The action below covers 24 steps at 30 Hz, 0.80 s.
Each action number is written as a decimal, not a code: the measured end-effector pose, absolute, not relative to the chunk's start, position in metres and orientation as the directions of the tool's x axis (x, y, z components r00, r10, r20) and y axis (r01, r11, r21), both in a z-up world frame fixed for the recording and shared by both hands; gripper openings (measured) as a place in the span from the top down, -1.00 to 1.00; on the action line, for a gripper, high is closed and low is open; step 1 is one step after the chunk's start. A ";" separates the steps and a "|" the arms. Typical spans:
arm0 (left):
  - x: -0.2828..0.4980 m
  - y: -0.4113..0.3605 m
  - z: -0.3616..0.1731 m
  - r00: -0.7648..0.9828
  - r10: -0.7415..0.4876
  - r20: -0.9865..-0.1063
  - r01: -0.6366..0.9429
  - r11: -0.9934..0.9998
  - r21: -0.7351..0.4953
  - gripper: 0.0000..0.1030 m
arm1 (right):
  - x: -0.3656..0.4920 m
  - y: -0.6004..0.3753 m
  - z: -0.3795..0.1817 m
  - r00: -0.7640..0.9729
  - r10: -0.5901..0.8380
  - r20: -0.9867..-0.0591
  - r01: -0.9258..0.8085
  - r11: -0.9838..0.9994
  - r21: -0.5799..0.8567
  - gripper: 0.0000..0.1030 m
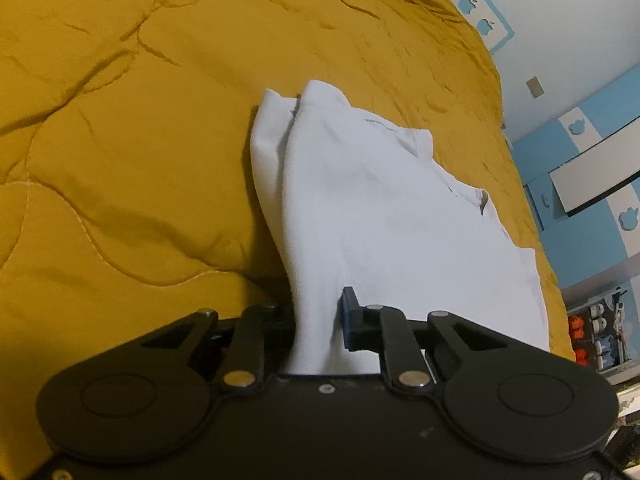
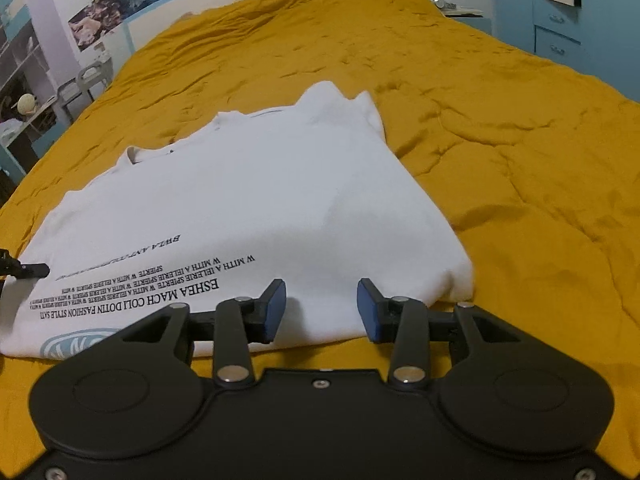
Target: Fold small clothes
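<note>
A white T-shirt (image 2: pixel 256 208) with black printed text and a pale blue logo lies partly folded on a mustard-yellow quilt (image 2: pixel 500 160). My left gripper (image 1: pixel 316 320) is shut on a bunched edge of the shirt (image 1: pixel 380 216), which rises between its fingers and drapes away onto the bed. My right gripper (image 2: pixel 322 310) is open, its blue pads (image 2: pixel 276 312) on either side of the shirt's near folded edge, just above it. The tip of the left gripper (image 2: pixel 32 270) shows at the far left of the right wrist view.
The quilt (image 1: pixel 120 140) covers the whole bed, wrinkled around the shirt. Blue cabinets (image 2: pixel 560 28) stand beyond the bed's far right. Shelves with clutter (image 2: pixel 24 92) stand at the far left. A shelf with toys (image 1: pixel 600 336) is beside the bed edge.
</note>
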State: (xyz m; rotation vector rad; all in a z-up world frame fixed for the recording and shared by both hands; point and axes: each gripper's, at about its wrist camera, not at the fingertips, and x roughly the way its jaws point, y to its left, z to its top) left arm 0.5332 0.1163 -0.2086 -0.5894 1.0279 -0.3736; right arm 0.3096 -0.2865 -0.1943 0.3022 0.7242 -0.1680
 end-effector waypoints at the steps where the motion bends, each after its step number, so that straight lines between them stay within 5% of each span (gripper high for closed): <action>1: 0.532 0.115 -0.207 0.480 -0.542 -0.690 0.016 0.791 -0.611 0.74 | 0.310 -0.285 -0.195 0.738 -0.056 -0.673 0.257 0.945 0.204 0.24; 10: 0.532 0.109 -0.204 0.488 -0.522 -0.700 0.017 0.807 -0.590 0.79 | 0.308 -0.273 -0.196 0.733 -0.138 -0.666 0.350 0.916 0.195 0.17; 18: 0.529 0.105 -0.194 0.512 -0.508 -0.693 0.020 0.813 -0.582 0.82 | 0.309 -0.257 -0.198 0.742 -0.179 -0.646 0.373 0.911 0.176 -0.36; 24: 0.527 0.096 -0.172 0.546 -0.518 -0.659 0.044 0.803 -0.595 0.83 | 0.308 -0.255 -0.197 0.748 -0.175 -0.641 0.370 0.911 0.183 -0.46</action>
